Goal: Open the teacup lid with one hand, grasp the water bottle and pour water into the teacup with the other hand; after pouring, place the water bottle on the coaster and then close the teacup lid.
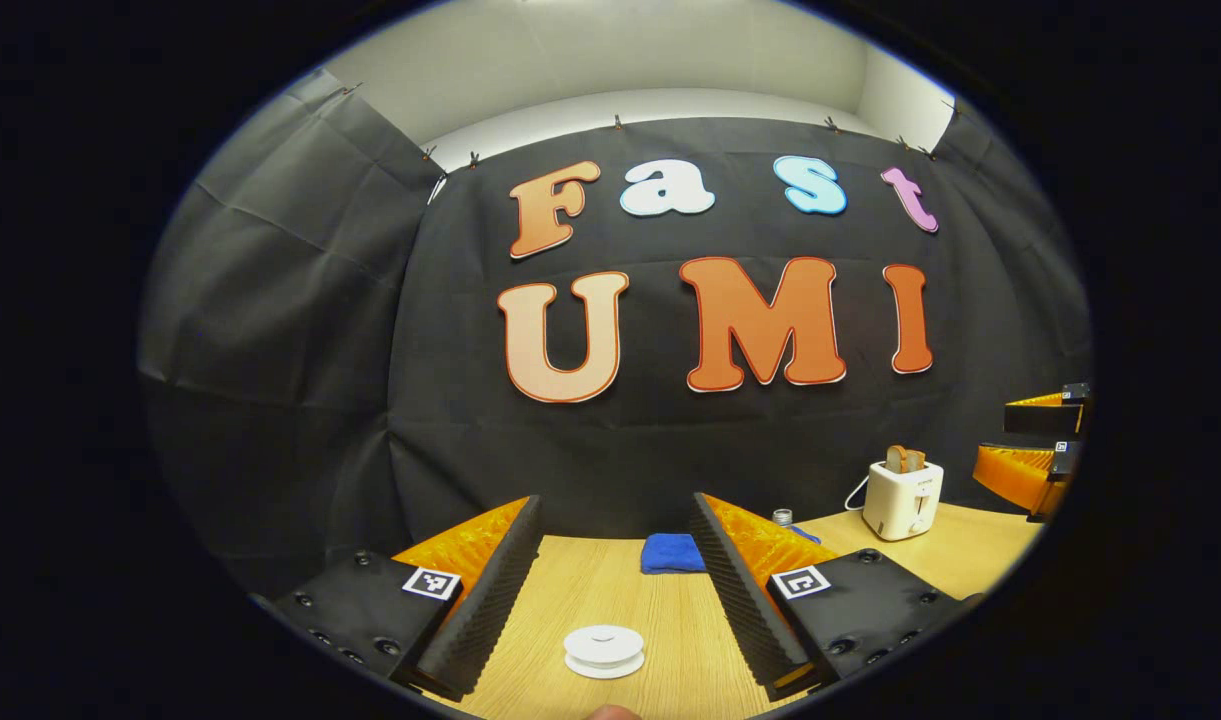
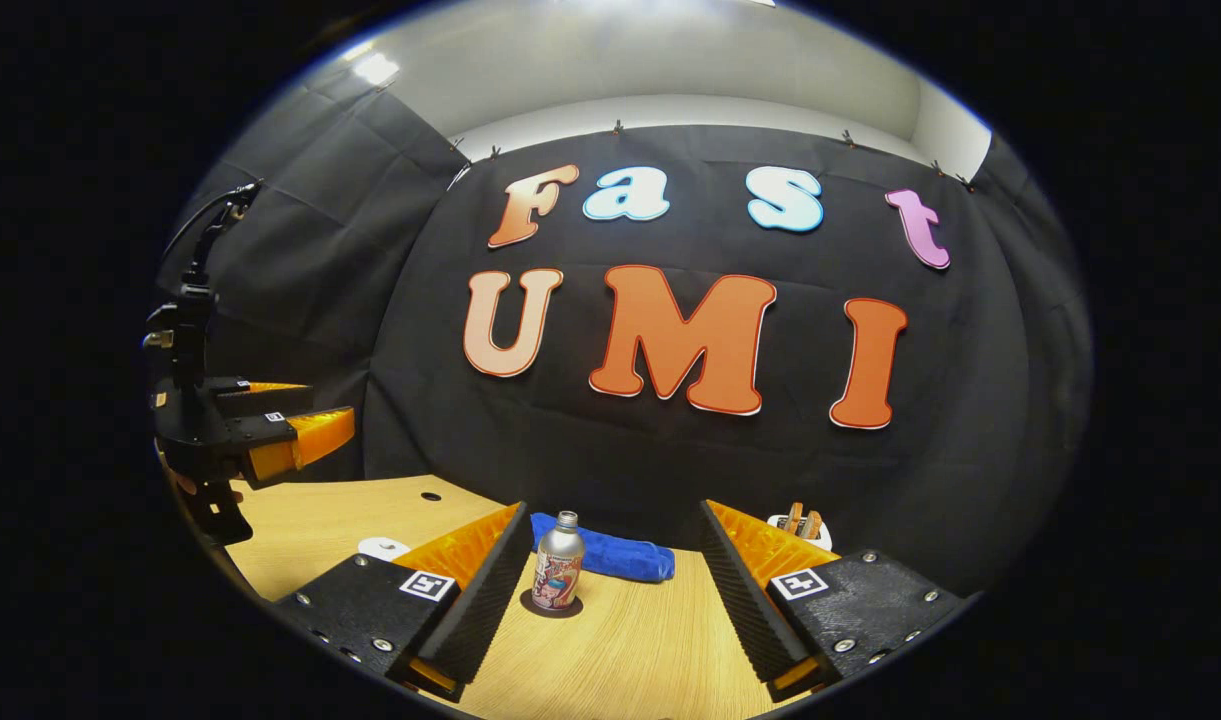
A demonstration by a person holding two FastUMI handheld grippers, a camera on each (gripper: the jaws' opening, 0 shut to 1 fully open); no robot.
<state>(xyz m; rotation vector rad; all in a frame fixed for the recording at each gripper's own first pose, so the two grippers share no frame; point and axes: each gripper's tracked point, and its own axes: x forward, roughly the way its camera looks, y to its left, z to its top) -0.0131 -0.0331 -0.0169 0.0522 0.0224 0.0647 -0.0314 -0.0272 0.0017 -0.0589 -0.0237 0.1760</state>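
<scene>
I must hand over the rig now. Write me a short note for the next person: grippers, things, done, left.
Left gripper: open, holds nothing, aimed at the teacup lid.
Right gripper: open, holds nothing, facing the bottle.
Bottle stands upright on the dark coaster, cap on, blue cloth behind it. Toaster at the far right.
Done: cannot tell; lid sits closed, bottle on coaster.
Left, if not begun: lift lid, pour, bottle back on coaster, close lid.

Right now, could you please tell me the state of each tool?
Left tool: open, holding nothing, teacup lid between its fingers.
Right tool: open, holding nothing, water bottle ahead.
</scene>
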